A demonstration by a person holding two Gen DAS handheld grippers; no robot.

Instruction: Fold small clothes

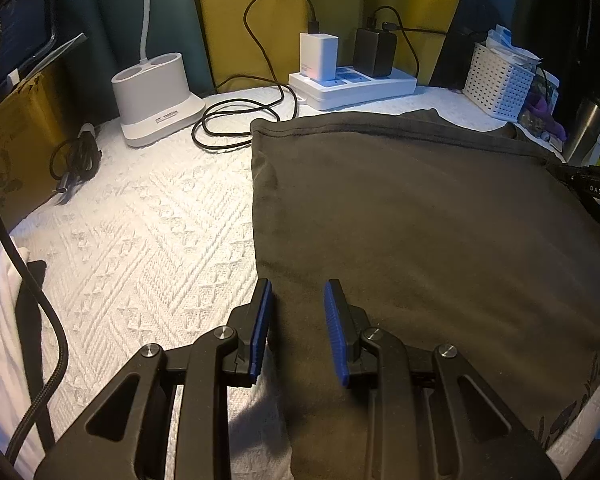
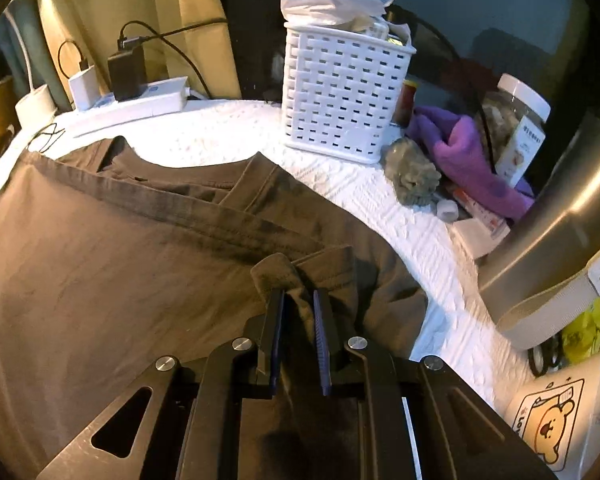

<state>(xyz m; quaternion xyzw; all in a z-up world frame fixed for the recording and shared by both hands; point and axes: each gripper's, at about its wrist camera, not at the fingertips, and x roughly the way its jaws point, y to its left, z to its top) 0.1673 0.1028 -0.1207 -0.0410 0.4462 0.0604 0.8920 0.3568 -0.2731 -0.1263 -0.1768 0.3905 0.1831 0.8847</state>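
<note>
A dark grey T-shirt lies folded on the white textured cloth. My left gripper is open, its blue-padded fingers straddling the shirt's left edge just above the fabric. In the right wrist view the shirt shows its collar and a hem fold. My right gripper is shut on a bunched piece of the shirt's right edge, with fabric standing up between the pads.
A white power strip with chargers, a white lamp base and a coiled black cable sit at the back. A white basket, purple cloth, jar and metal flask crowd the right side.
</note>
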